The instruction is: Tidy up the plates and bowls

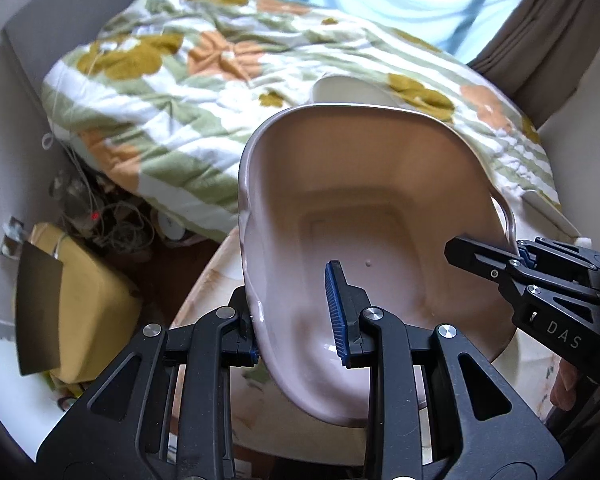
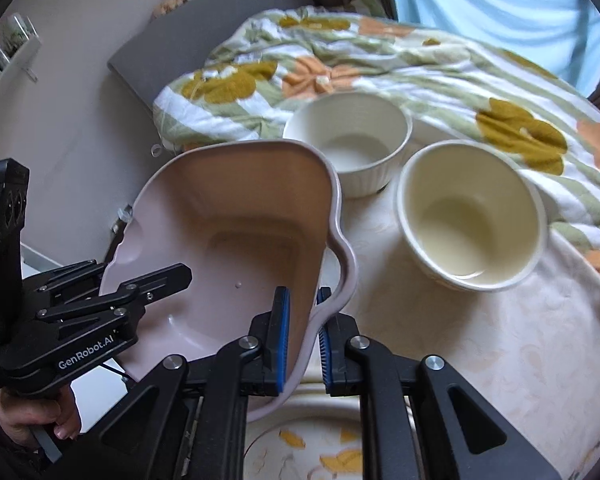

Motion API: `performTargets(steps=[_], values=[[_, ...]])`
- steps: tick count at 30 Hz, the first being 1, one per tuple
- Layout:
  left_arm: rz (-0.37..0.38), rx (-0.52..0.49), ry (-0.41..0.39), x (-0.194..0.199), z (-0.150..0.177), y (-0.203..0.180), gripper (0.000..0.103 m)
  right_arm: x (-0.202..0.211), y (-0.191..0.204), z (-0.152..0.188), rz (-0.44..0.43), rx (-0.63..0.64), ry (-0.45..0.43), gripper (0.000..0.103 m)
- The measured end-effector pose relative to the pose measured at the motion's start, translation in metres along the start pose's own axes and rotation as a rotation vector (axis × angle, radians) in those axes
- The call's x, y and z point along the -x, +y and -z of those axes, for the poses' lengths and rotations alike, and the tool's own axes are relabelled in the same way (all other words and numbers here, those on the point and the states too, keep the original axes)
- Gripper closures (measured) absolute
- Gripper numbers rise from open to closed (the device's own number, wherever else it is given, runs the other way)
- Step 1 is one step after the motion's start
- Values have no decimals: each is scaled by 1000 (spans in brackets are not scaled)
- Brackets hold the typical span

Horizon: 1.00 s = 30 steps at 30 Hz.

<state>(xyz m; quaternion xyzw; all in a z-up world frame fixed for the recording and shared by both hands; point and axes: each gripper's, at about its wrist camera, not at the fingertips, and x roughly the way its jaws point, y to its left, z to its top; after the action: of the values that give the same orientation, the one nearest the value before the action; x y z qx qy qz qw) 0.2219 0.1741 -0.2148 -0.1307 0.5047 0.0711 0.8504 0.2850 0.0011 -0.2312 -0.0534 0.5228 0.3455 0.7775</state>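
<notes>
Pink and glossy, the handled dish [image 2: 228, 248] hangs tilted above the desk [image 2: 480, 340], gripped from both sides. The left gripper [image 1: 296, 316] has its fingers closed tight on the dish's left rim, one blue pad inside the basin. The right gripper [image 2: 302, 340] pinches the wavy rim by the right handle, fingers nearly together with only the wall between them. Just beyond the dish's far edge, two cream bowls [image 2: 352, 144] [image 2: 472, 216] sit close together on the pale cloth, near a flowered quilt [image 2: 440, 68]. Bare cloth lies open to the right of the dish. White lettering on the left gripper reads "GenRobot.AI"; on the right one, "DAS" shows.
</notes>
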Motion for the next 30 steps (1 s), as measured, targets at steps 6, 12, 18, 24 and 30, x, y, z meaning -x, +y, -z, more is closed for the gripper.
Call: performTargets(steps=[6,12,18,24,30], values=[[18,-76,-64,57,10,-64,79,78,-12,24,24,-47,-98,91],[91,-168,-97,93,38,-150,79,160,-42,75,83,-128,-186,91],[185,-260,-64,89,74,-234,79,212,-89,137,161,-230,-224,91],[269,-337,47,48,113,-309,79,227,-144,196,252,-358,-188,91],[307,-392,117,-2,145,-346,79,206,-195,242,286,-474,-128,91]])
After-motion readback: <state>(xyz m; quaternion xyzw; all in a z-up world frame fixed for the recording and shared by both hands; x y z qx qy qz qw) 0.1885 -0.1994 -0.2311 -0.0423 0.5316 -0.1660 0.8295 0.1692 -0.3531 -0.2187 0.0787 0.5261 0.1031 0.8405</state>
